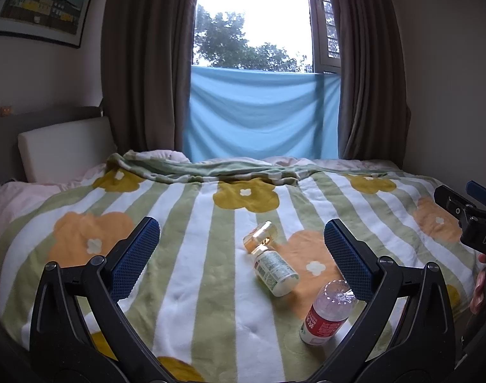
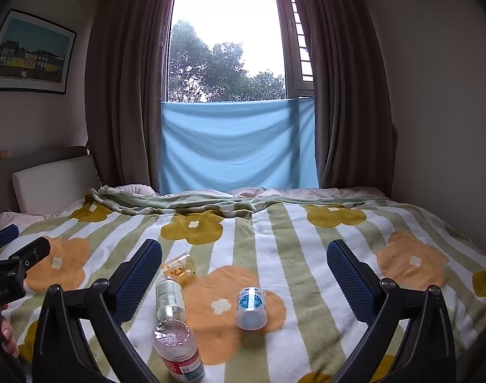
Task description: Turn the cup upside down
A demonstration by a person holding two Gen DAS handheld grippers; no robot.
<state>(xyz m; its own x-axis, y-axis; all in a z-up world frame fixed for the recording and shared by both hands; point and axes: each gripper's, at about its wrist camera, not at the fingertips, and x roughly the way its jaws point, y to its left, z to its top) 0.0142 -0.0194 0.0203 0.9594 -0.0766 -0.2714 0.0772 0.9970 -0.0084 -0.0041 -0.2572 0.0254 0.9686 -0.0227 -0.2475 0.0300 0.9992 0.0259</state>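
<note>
A white cup (image 2: 251, 304) with blue print lies on the striped flower blanket (image 2: 306, 255), its wide end toward the camera. It sits low between the fingers of my right gripper (image 2: 243, 245), which is open and holds nothing. The left wrist view does not show the cup. My left gripper (image 1: 241, 226) is also open and empty above the blanket (image 1: 185, 255). Part of each gripper shows at the edge of the other's view.
A small amber glass (image 2: 180, 266) (image 1: 260, 235), a white-labelled bottle (image 2: 170, 296) (image 1: 276, 271) and a clear red-labelled bottle (image 2: 178, 348) (image 1: 327, 314) lie left of the cup. A person's fingers (image 2: 6, 335) show at the left edge. Curtains and a window stand behind the bed.
</note>
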